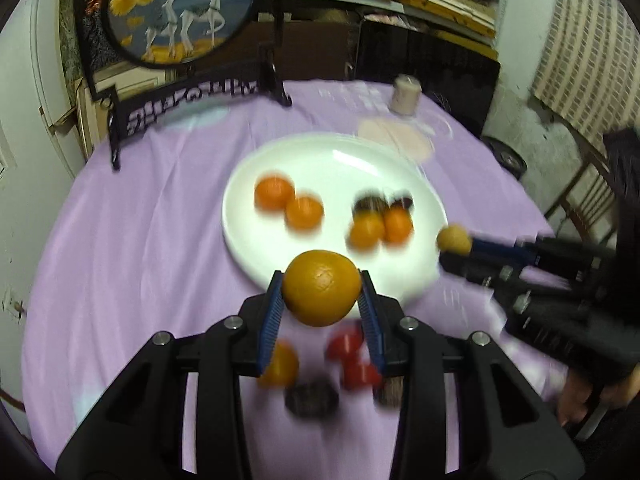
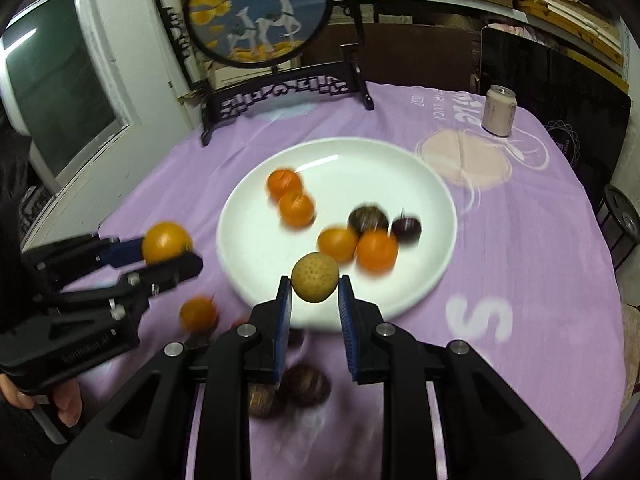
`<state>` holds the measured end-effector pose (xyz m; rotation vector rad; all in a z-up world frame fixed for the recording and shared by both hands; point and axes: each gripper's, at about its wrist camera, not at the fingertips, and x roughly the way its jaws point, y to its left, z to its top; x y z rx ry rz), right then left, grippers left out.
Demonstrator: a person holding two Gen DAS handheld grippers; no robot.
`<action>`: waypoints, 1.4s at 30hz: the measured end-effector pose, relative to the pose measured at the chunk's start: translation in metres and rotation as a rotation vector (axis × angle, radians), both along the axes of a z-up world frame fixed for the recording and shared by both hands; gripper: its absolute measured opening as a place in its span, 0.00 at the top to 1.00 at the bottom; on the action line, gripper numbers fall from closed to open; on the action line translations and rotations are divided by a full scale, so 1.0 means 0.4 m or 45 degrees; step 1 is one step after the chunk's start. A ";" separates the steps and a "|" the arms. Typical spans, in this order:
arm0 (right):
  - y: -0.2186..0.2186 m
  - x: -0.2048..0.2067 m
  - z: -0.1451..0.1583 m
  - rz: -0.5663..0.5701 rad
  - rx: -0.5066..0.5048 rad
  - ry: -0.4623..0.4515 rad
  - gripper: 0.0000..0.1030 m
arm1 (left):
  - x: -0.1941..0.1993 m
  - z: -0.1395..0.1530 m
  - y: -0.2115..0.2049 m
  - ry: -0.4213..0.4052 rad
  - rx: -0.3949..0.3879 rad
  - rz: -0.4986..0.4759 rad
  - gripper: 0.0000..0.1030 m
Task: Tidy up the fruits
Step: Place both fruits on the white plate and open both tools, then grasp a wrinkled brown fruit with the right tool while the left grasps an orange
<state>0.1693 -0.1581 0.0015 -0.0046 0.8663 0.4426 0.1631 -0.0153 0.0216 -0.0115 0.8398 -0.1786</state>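
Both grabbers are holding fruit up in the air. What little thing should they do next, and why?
Probably carry each fruit forward over the white plate and lower it. The left gripper is shut on an orange, the right gripper holds a tan round fruit, and both hang near the plate's front rim. The bare patch near that rim looks like the easiest landing spot.

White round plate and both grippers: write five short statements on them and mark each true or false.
1. The left gripper holds a large orange. True.
2. The right gripper is empty. False: a small tan round fruit sits between its blue pads, though contact on the right pad is unclear.
3. The white round plate holds only orange fruits. False: two dark fruits lie there too.
4. The pale drink can stands upright on the purple tablecloth. True.
5. All fruit is on the plate. False: several lie on the cloth.
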 end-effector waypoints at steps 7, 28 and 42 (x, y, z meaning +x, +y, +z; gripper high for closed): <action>0.007 0.167 -0.068 -0.059 -0.042 0.061 0.77 | 0.214 -0.044 -0.008 0.066 -0.060 0.098 0.64; -0.051 0.039 -0.075 -0.183 -0.037 -0.154 0.53 | 0.087 -0.076 0.052 -0.025 -0.038 0.165 0.34; -0.013 -0.213 -0.178 -0.072 -0.190 0.028 0.51 | -0.270 -0.160 0.150 0.068 -0.054 0.118 0.28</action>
